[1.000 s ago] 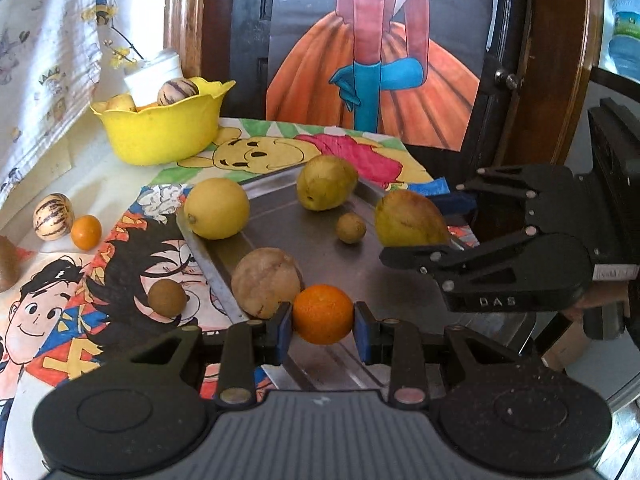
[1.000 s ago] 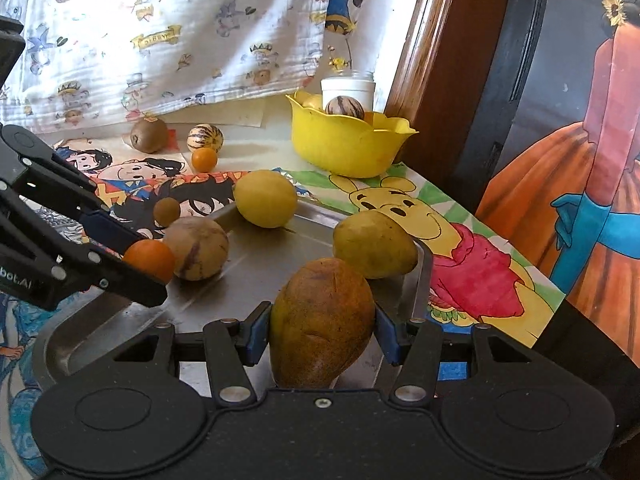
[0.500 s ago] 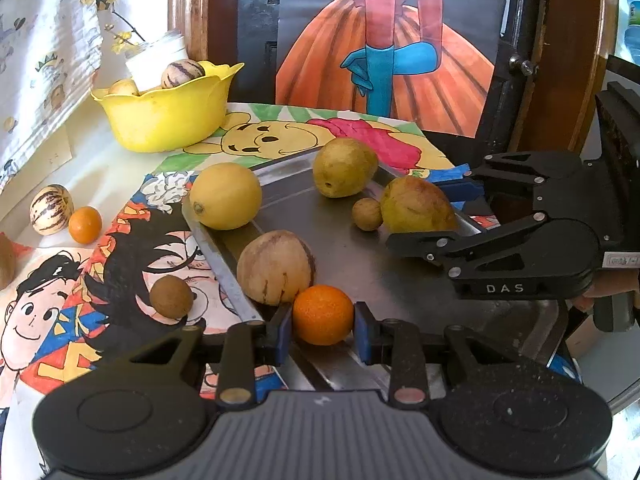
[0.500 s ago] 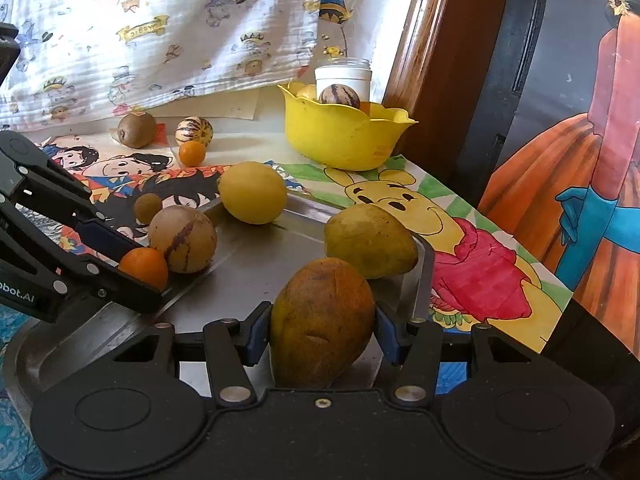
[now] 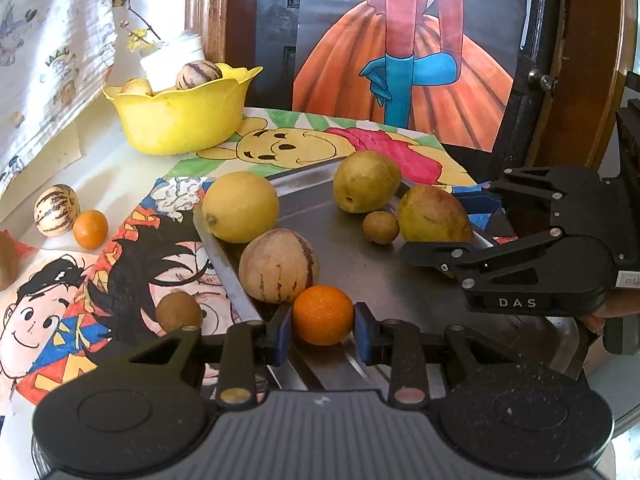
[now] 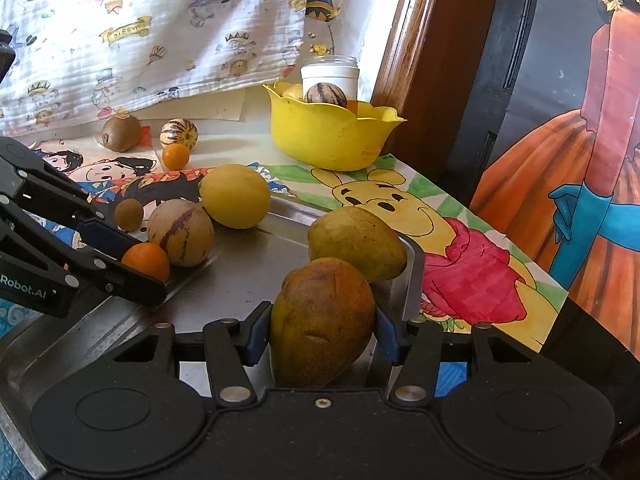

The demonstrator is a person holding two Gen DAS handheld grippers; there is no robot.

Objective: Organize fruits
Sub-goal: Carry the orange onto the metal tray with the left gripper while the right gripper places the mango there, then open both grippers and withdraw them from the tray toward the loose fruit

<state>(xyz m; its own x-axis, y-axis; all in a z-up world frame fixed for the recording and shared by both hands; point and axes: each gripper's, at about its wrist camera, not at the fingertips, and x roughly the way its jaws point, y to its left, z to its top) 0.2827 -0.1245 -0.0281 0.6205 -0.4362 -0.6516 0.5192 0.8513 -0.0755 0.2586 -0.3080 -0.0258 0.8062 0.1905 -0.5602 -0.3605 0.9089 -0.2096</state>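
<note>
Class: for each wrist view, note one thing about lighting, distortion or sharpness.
Left wrist view: fisheye bends the door frame; dark vignette in the corners; the small orange is sharp. Right wrist view: daylight glares on the metal tray; the mango is in focus; the curtain bows.

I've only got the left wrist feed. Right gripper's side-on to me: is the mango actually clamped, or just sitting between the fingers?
Observer: Clamped. In the right wrist view both blue pads press the mango at the right gripper.
Operator: Anything on the table I can't see past my left edge?
Observer: A whole brown kiwi, left of the striped fruit; your view clips it to a sliver.
Operator: Bowl contents? I see two fruits.
Observer: The right wrist view also catches a bit of orange behind the rim of the yellow bowl, beside the striped one inside.
</note>
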